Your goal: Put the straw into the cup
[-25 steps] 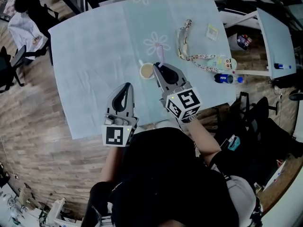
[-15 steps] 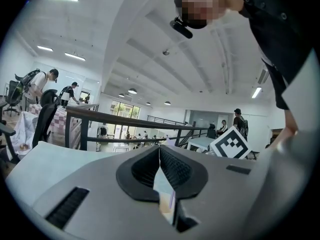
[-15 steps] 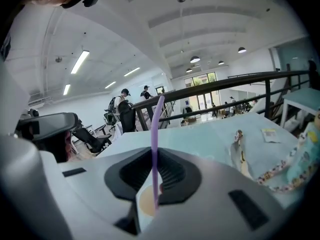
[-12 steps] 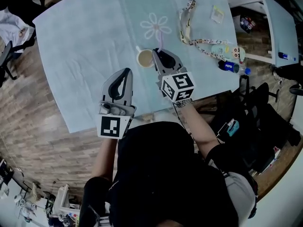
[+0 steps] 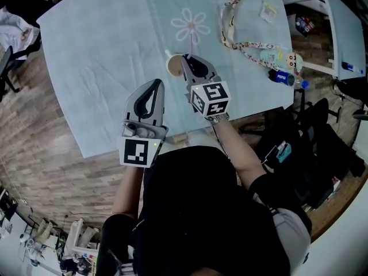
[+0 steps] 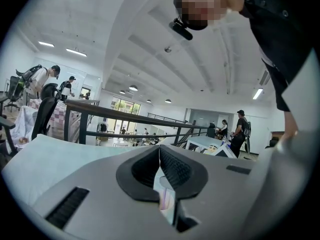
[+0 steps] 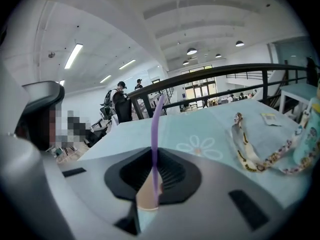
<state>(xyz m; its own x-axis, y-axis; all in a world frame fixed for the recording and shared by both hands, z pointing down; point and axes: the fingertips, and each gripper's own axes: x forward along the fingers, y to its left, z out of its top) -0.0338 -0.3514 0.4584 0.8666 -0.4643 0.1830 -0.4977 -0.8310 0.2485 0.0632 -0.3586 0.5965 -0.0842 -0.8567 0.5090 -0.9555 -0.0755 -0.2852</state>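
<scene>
Pinching straw [image 7: 155, 129] upright between right gripper [image 7: 154, 154] fingers, lower end at cup [image 7: 146, 198]; left gripper [image 6: 159, 149] fingers together, empty

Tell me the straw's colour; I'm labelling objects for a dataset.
Purple. The straw shows best in the right gripper view.

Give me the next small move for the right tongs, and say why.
Probably lower the right tongs a little, straight down, and only then let go. They are shut on the purple straw, which stands upright with its lower end right over the cup. Whether that end is already inside the cup cannot be told.
</scene>
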